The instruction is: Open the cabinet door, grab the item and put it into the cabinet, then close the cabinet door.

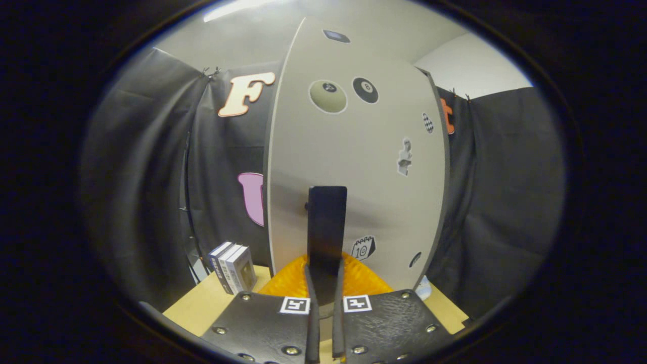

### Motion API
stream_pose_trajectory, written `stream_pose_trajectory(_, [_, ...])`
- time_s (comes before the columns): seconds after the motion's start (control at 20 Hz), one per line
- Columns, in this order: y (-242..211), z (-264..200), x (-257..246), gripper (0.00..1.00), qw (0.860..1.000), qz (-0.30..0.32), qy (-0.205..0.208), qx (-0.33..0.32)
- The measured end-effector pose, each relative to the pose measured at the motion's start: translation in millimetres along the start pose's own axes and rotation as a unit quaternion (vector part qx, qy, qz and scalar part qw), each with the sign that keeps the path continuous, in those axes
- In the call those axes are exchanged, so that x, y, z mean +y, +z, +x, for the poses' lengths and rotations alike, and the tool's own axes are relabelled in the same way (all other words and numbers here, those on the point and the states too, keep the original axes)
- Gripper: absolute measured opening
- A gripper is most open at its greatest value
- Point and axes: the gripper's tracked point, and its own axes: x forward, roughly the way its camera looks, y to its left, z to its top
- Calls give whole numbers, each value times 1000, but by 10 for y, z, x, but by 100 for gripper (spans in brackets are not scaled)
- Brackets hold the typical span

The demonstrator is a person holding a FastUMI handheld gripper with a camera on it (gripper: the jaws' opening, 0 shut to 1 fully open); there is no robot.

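The gripper (324, 288) points straight at a white cabinet door (354, 167), and its two fingers (309, 303) stand close together with only a thin slit between them. A dark upright handle (327, 227) on the door rises just ahead of the fingertips, its lower end dropping into that slit; the fingers appear to pinch it, though whether both truly press on it cannot be told for sure.

The door carries several stickers: a pale billiard ball (328, 96) and a black one (365, 90) near its top, a small checkered oval (428, 123) and a grey figure (404, 156) toward its right edge, and a little calendar picture (363, 247) beside the handle.

The cabinet stands on a light wooden table (202, 308). An orange ribbed item (364, 280) lies on the table just behind the fingertips, at the foot of the door. To the left of the door a few small boxes (232, 267) stand upright together, near the table's far edge.

Black cloth (141, 177) hangs around the table as the booth's wall, in loose folds, clipped at its top. Above it show a plain pale room wall (470, 65) and a ceiling with a strip light (237, 9).
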Motion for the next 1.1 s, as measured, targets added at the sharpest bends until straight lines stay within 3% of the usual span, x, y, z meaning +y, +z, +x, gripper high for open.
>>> stream_pose_trajectory(0.5, [-41, -643, -696, 9, 997, 13, -68, 17])
stream_pose_trajectory(0.9, [-85, -1124, -1622, 8, 986, 34, -164, 20])
stream_pose_trajectory(1.1, [-147, -1274, -1919, 8, 984, 49, -171, 20])
